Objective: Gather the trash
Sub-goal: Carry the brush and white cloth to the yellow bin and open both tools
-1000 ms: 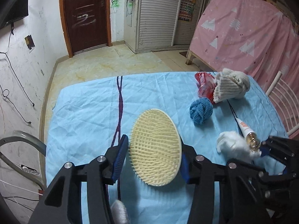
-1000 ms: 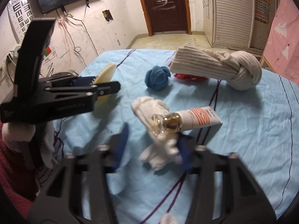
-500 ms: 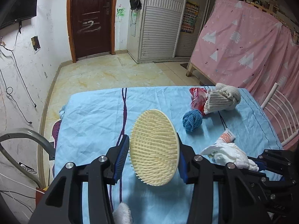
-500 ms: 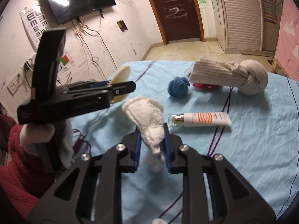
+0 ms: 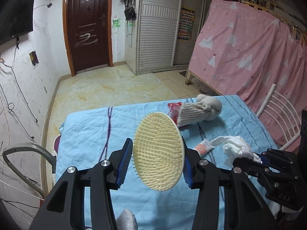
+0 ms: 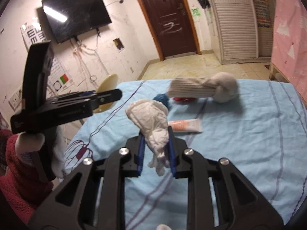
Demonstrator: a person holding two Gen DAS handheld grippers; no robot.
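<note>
Left wrist view: the left gripper (image 5: 157,160) pinches a cream bristle brush (image 5: 158,153) above the blue cloth (image 5: 86,134).
Right wrist view: the right gripper (image 6: 156,149) clamps a crumpled white tissue (image 6: 151,120), lifted clear of the cloth, a tube (image 6: 185,125) just behind it

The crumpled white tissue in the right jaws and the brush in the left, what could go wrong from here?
1. The tissue is pinched only near its lower end by the right gripper; the loose bulk above could tear or slip out.
2. The bristle brush sits tilted in the left gripper, held across its thin edge, so it may twist free.
3. Both grippers are close together and could collide.
</note>
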